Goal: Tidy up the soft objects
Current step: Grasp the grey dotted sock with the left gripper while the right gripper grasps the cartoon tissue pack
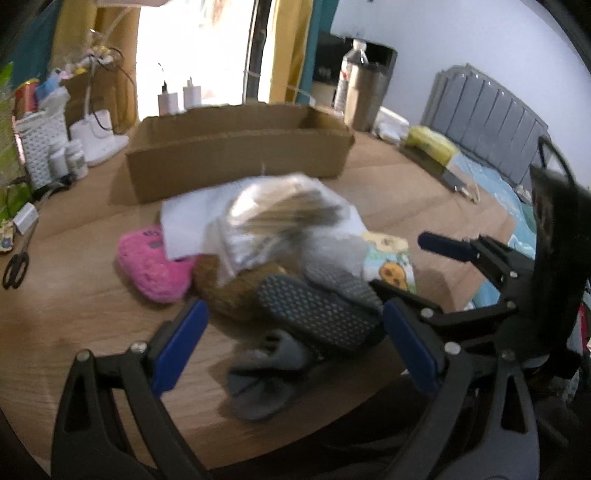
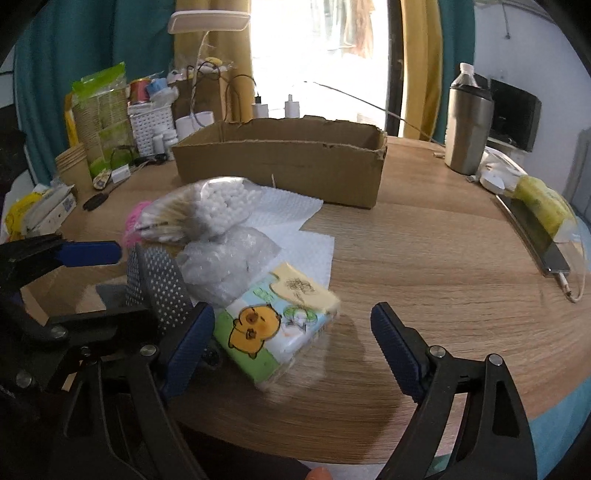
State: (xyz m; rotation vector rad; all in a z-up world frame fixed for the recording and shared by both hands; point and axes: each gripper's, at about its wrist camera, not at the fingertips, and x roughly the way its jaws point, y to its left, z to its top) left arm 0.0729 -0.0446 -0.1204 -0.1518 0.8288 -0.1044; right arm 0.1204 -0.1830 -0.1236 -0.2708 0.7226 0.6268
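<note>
A heap of soft things lies on the wooden table before an open cardboard box (image 1: 236,155) (image 2: 280,158). It holds a pink plush (image 1: 153,267), a bag of cotton swabs (image 1: 284,214) (image 2: 201,210), a clear bag of cotton balls (image 2: 229,264), white paper towels (image 2: 291,221), a brown plush (image 1: 232,291), dark dotted socks (image 1: 314,314) (image 2: 157,280), a grey sock (image 1: 266,373) and a cartoon tissue pack (image 2: 280,325) (image 1: 391,264). My left gripper (image 1: 291,350) is open around the socks. My right gripper (image 2: 291,339) is open around the tissue pack.
Scissors (image 1: 16,266), a white basket (image 1: 40,147) and small bottles stand at the left. A steel tumbler (image 2: 467,129), a phone with cable (image 2: 535,240) and a yellow packet (image 2: 543,203) lie at the right. A lamp (image 2: 207,22) stands behind.
</note>
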